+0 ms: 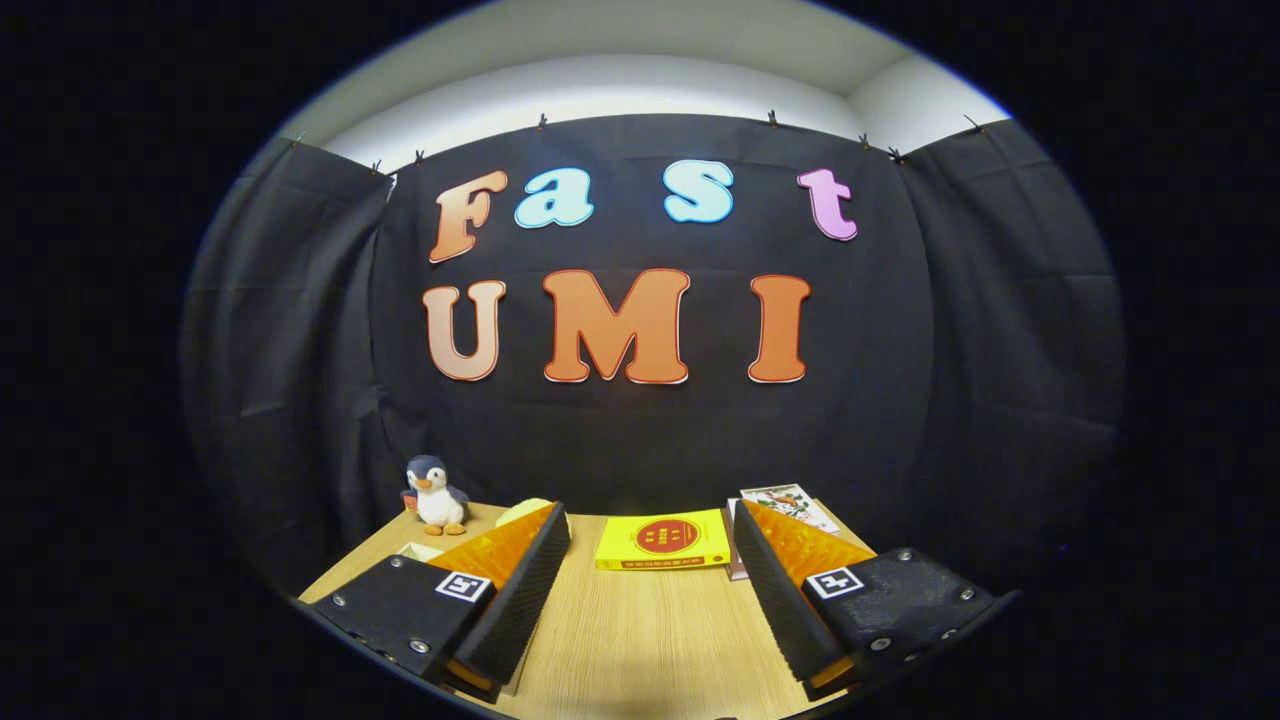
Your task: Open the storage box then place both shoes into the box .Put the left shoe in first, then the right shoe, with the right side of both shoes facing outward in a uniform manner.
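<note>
Beyond the left finger, near the cloth wall: a small plush penguin [435, 494], upright on the wooden counter [640, 630]. Just past the tip of that left finger, a pale rounded thing [522, 511], mostly hidden, too little showing to name. Under the same finger, a light flat edge, unclear what. Tongs [650, 530] spread wide, nothing between the fingers but bare counter. Straight ahead of the gap, just beyond the tips: a yellow book [663, 541] lying flat, red round mark on its cover. Beside the right finger's tip, partly behind it, a printed booklet [790, 503] lying flat. No telling where the storage box or shoes lie from here.
</note>
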Demonstrator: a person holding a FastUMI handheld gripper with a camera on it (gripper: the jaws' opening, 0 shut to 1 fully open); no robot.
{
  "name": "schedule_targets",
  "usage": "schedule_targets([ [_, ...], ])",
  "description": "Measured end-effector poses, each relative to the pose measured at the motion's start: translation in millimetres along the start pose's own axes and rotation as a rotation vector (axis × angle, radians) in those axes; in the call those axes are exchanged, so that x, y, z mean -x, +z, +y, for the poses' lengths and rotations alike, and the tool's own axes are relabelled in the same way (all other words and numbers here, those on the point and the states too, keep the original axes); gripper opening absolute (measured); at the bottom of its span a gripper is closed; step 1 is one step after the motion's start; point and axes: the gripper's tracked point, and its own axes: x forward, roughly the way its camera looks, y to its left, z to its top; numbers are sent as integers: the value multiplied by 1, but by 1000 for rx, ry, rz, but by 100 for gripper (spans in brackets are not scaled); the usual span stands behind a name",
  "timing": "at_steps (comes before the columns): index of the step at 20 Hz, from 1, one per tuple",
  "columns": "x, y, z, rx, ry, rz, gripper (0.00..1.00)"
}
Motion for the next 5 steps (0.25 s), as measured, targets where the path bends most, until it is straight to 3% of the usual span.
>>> schedule_targets([
  [5, -6, -13, -12, -19, -5, 13, 99],
])
